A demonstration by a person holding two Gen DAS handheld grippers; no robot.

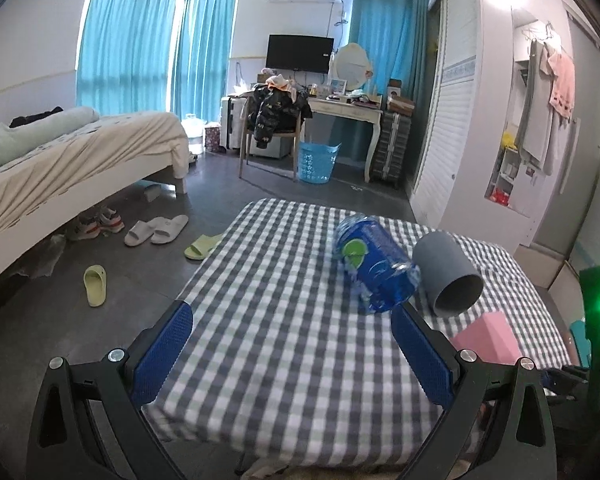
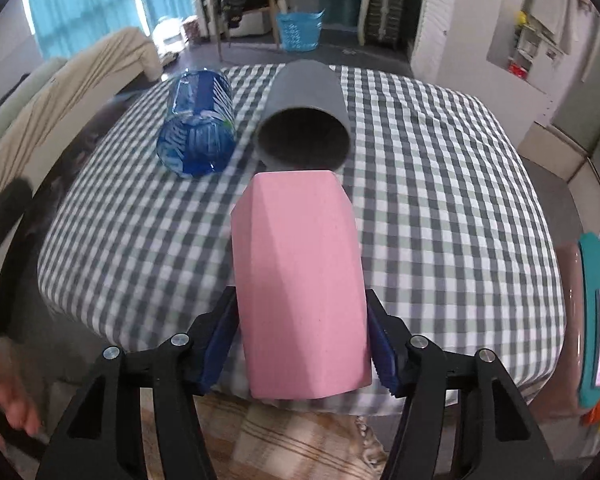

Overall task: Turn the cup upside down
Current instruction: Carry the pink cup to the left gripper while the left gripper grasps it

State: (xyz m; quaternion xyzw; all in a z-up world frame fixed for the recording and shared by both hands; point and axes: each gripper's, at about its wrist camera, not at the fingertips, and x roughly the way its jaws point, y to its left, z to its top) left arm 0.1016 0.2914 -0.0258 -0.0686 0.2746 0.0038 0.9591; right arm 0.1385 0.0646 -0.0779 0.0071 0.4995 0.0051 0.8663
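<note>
My right gripper (image 2: 300, 344) is shut on a pink faceted cup (image 2: 300, 280), held on its side just above the checked tablecloth (image 2: 440, 200); the cup's closed end points away from the camera. The pink cup also shows in the left wrist view (image 1: 488, 336). A grey cup (image 2: 304, 120) lies on its side beyond it, mouth toward me; it shows in the left wrist view too (image 1: 446, 278). A blue patterned cup (image 2: 198, 120) lies on its side to the left, also in the left wrist view (image 1: 374, 266). My left gripper (image 1: 292, 356) is open and empty above the table's near left part.
The small table (image 1: 280, 280) stands in a bedroom. A bed (image 1: 60, 160) is at the left with slippers (image 1: 156, 230) on the floor. A desk (image 1: 340, 108), chair and blue basket (image 1: 316, 162) stand at the back. A wardrobe (image 1: 460, 120) is at the right.
</note>
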